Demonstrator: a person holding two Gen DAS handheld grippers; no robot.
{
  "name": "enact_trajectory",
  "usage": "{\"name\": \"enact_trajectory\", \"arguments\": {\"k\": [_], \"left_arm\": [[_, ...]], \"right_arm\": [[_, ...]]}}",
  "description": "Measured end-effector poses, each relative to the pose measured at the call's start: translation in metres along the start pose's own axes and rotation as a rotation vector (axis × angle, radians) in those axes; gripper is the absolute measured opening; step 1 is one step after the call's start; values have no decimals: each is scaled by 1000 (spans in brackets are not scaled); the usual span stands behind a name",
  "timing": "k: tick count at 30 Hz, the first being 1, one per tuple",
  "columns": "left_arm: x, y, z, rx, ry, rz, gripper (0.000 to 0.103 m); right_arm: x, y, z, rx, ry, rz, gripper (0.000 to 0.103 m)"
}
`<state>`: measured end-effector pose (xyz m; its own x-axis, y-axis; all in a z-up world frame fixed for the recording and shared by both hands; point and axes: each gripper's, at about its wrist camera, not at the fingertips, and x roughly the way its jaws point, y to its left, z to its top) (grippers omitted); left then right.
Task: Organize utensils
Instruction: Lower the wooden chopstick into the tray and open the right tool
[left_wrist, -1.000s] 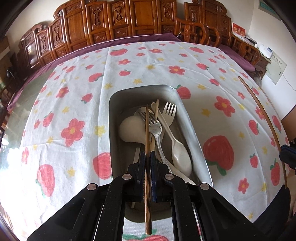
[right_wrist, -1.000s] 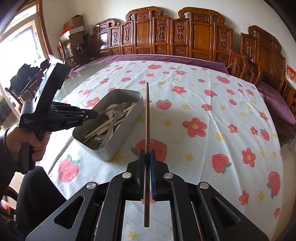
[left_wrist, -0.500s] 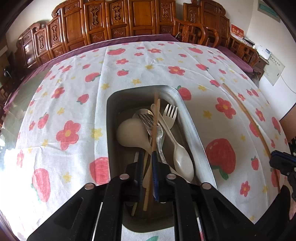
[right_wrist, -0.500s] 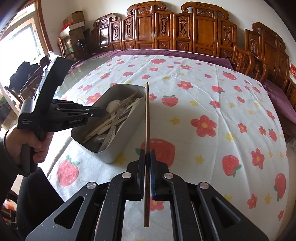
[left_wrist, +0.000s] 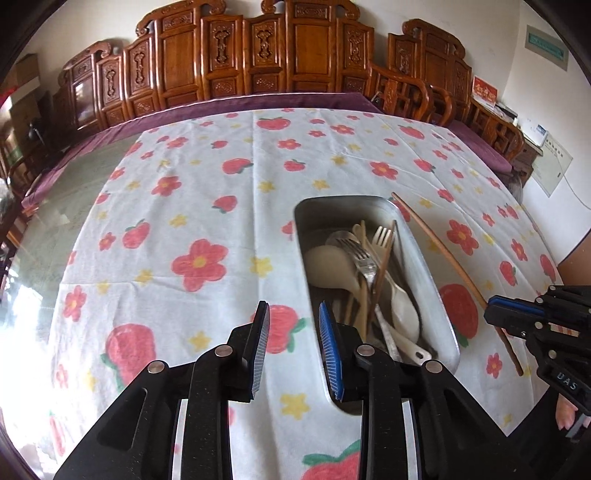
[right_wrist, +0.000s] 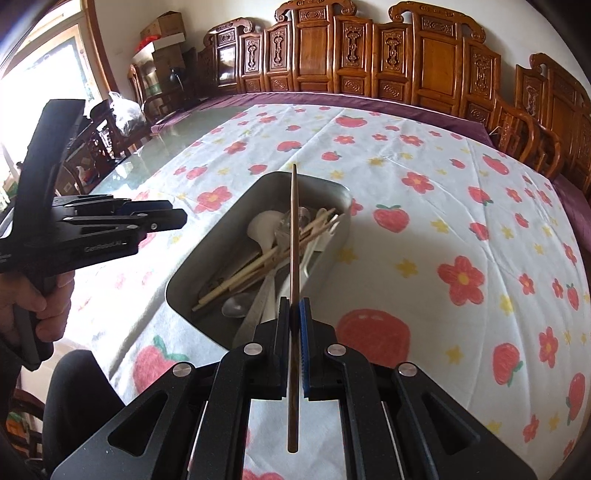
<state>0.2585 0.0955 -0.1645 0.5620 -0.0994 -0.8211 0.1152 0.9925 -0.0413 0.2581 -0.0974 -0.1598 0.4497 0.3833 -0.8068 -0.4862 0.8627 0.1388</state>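
In the metal tray (right_wrist: 325, 184) the piled utensils overlap so much that the pale chopsticks and spoons cannot be counted, though two forks (left_wrist: 364, 254) show in the left wrist view. The right gripper (right_wrist: 294, 325) is clamped on one dark chopstick (right_wrist: 293, 236), its long axis pointing away over the tray. The left gripper (left_wrist: 294, 332), its jaws just opened and empty, hangs over the tablecloth (left_wrist: 192, 206) beside the tray.

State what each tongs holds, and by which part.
Right tongs: shut on the thin brown wooden chopstick, nearer its lower end. Left tongs: empty, just opened.
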Motion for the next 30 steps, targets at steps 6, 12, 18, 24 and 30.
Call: {"name": "enact_trajectory", "arguments": {"k": [6, 12, 18, 24, 30], "left_arm": [[-7, 20, -1, -18, -14, 18, 26], [-15, 30, -1, -26, -29, 23, 26], [-21, 34, -2, -26, -40, 23, 26], [-24, 34, -4, -24, -46, 22, 27], [-24, 34, -4, -24, -45, 20, 27]], "right_arm": [[21, 13, 16, 3, 13, 13, 6], [46, 26, 31, 11, 33, 20, 6], [70, 26, 36, 20, 66, -14, 6], [89, 21, 36, 74, 99, 0, 6], [96, 22, 31, 108, 105, 33, 6]]}}
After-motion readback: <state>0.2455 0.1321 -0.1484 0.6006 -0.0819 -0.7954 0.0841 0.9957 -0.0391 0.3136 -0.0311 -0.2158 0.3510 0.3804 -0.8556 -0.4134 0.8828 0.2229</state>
